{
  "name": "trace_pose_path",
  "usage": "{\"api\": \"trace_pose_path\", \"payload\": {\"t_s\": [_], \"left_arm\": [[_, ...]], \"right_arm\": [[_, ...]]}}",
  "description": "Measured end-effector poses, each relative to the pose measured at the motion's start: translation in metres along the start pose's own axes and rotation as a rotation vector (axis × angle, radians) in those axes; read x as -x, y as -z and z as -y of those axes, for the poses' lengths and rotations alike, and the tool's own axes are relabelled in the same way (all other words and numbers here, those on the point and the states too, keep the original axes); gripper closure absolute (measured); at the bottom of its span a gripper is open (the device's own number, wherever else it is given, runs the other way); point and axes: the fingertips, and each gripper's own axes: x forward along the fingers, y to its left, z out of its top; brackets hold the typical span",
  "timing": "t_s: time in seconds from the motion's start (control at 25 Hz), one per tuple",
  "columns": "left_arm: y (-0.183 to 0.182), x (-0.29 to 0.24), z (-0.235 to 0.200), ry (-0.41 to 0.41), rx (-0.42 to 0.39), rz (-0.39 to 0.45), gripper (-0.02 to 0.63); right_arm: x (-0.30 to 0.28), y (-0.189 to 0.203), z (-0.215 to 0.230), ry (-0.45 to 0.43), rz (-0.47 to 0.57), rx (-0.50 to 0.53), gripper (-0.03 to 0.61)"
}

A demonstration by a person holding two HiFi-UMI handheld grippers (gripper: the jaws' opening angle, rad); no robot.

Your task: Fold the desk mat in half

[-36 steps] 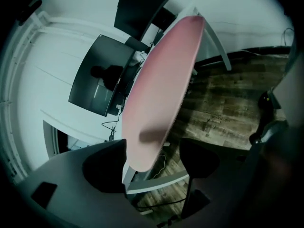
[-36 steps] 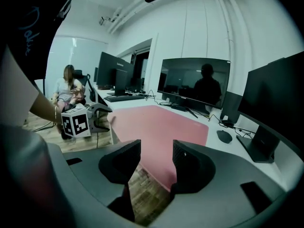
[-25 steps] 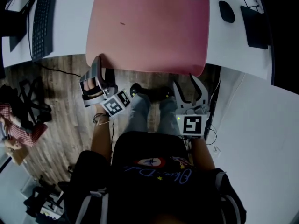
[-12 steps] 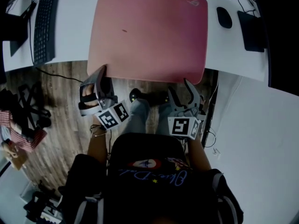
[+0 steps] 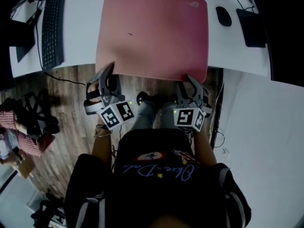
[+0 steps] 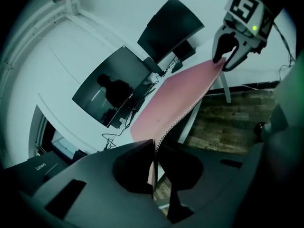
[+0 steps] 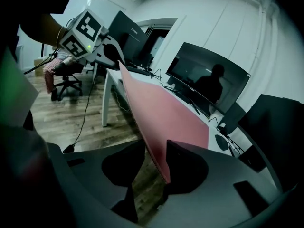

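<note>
L gripper [image 5: 109, 69] is clamped on the near-L corner of the pink desk mat [image 5: 152, 32], past the desk [image 5: 78, 37] front edge. R gripper [image 5: 191, 80] jaws have just been closing and stand apart. The near-R mat corner sits between them, unpinched. The mat's remainder lies flat at desk centre.

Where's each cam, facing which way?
Head view: on head, steeply down at desk and mat; torso, legs, left gripper, right gripper show.
Left gripper view: on that gripper, along its jaws, shut on mat; monitors beyond.
Right gripper view: likewise, along jaws just closing, mat between.
Shared: mat; each gripper view shows the other gripper.
</note>
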Motion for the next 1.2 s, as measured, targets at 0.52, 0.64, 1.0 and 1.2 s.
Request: {"api": "trace_pose_path", "payload": {"t_s": [0.52,0.64,1.0,1.2], "left_arm": [[-0.001,-0.01,-0.003,0.133,0.012,-0.022,0.589],[-0.007,-0.017,-0.008,0.139,0.023,-0.021,0.589],[-0.017,-0.046,-0.039,0.134,0.051,-0.057,0.589],[-0.029,-0.074,-0.061,0.091,0.066,-0.082,0.589]], "right_arm": [[0.005,-0.04,0.048,0.093,0.02,0.001,0.558],[-0.006,-0.048,0.065,0.097,0.04,0.011,0.557],[-0.044,-0.088,0.109,0.113,0.109,0.054,0.557],[-0.069,-0.099,0.131,0.088,0.137,0.063,0.557]]}}
